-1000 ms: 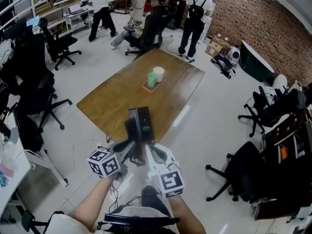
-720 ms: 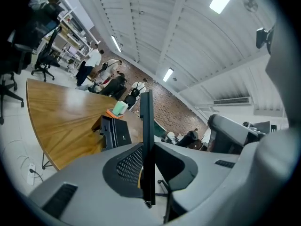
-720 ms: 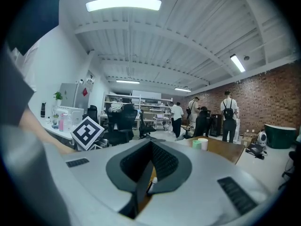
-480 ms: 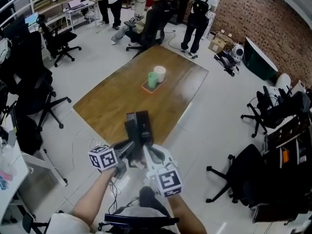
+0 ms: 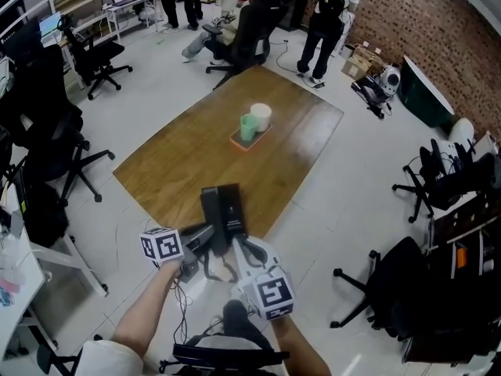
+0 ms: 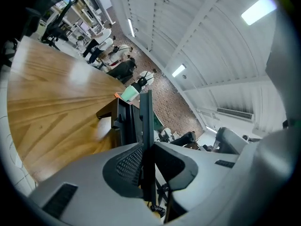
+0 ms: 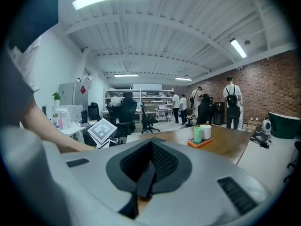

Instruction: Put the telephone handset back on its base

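Observation:
The black telephone base [image 5: 228,208] stands at the near corner of the wooden table [image 5: 180,155]; in the left gripper view the base [image 6: 118,121] sits just ahead of the jaws. My left gripper [image 5: 208,236] [image 6: 146,160] is shut on a narrow black piece, the handset [image 6: 146,112] seen edge-on, with its coiled cord [image 6: 158,210] hanging below. The right gripper [image 5: 238,247] [image 7: 149,166] is close beside the left one, just short of the base, with its pads together and nothing held between them.
A green cup and a white cup on an orange tray [image 5: 252,124] stand mid-table. Black office chairs [image 5: 47,147] [image 5: 391,280] ring the table on the white floor. Several people [image 5: 329,10] stand at the far end by the brick wall.
The left gripper has crept slightly toward the telephone base. The right gripper has stayed beside it. The people at the far end have shifted.

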`<state>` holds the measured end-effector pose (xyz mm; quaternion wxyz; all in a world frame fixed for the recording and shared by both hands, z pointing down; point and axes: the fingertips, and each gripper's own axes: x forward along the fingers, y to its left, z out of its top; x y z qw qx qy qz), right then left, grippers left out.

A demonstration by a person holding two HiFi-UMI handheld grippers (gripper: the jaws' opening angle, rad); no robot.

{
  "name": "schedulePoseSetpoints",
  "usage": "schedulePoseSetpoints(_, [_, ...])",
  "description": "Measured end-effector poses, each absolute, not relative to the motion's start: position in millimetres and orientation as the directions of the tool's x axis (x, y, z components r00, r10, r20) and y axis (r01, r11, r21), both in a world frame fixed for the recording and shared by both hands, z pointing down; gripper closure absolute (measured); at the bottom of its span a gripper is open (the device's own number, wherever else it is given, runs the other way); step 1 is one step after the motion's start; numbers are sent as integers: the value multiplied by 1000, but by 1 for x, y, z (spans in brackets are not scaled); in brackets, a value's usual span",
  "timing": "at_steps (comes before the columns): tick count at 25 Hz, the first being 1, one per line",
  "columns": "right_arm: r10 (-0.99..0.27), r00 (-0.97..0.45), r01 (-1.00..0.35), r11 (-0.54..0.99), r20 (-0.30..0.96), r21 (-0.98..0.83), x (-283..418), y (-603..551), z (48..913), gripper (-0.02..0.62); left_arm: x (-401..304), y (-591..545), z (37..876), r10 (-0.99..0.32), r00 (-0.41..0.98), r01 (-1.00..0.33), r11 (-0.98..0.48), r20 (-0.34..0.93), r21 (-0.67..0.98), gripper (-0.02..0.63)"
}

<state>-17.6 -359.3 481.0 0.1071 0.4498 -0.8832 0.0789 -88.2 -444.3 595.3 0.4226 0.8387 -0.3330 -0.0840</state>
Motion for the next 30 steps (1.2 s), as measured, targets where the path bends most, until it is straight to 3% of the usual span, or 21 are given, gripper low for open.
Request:
schedulePoseSetpoints(19, [-763, -572, -812, 579, 300, -74, -6, -380, 502, 591, -93, -476, 622, -527, 845, -330, -375, 94, 867, 541])
schedulePoseSetpoints(30, [-763, -567, -816, 572, 311, -85, 2, -384, 509, 591, -101, -482, 635, -520, 847, -322, -333, 113, 886, 541])
